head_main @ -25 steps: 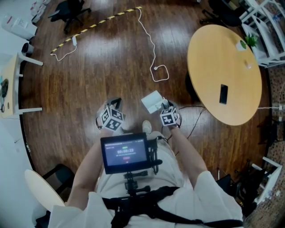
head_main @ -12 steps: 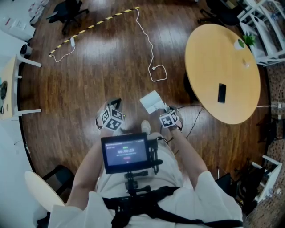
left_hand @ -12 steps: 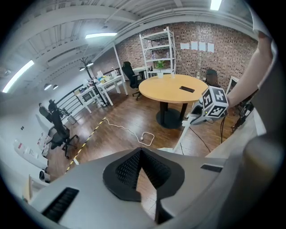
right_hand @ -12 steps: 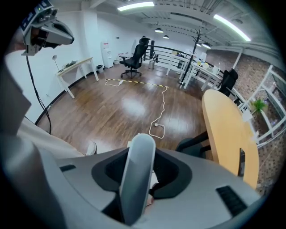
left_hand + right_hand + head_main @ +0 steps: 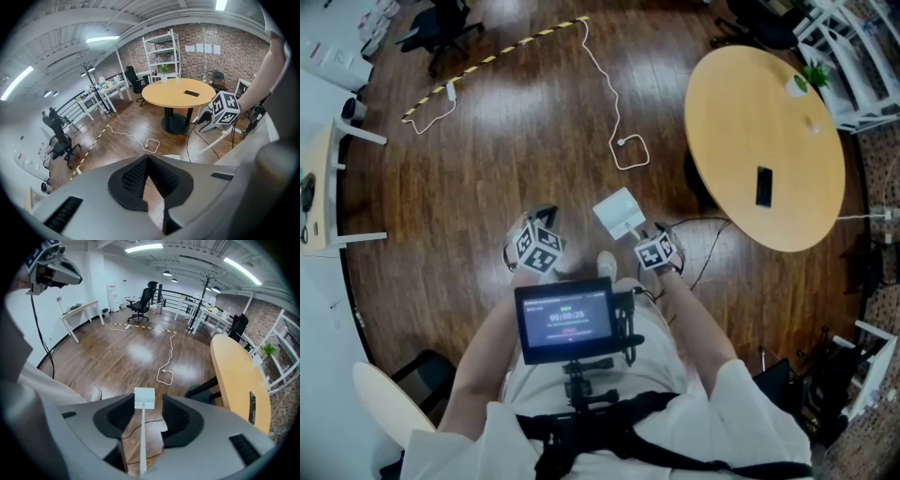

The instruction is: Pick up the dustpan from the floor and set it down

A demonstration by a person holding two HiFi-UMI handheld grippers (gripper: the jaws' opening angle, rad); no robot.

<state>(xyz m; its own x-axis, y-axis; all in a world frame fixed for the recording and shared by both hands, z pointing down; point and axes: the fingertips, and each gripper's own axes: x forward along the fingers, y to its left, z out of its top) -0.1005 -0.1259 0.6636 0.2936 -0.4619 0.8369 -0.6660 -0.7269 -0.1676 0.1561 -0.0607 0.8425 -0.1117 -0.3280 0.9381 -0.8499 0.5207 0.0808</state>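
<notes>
Dustpan (image 5: 618,216) at eleven o'clock from my right gripper (image 5: 649,246).
Its handle (image 5: 142,441) lies lengthwise between the jaws, just opening and loose; left gripper (image 5: 534,246) closed, empty.

dustpan (image 5: 617,214): white, boxy pan, long thin handle | pose: pan down on wood floor (image 5: 534,141), handle rising steeply | place: handle in gap between right gripper (image 5: 145,413) jaws, which have just been opening, neither pad pressing it
</notes>
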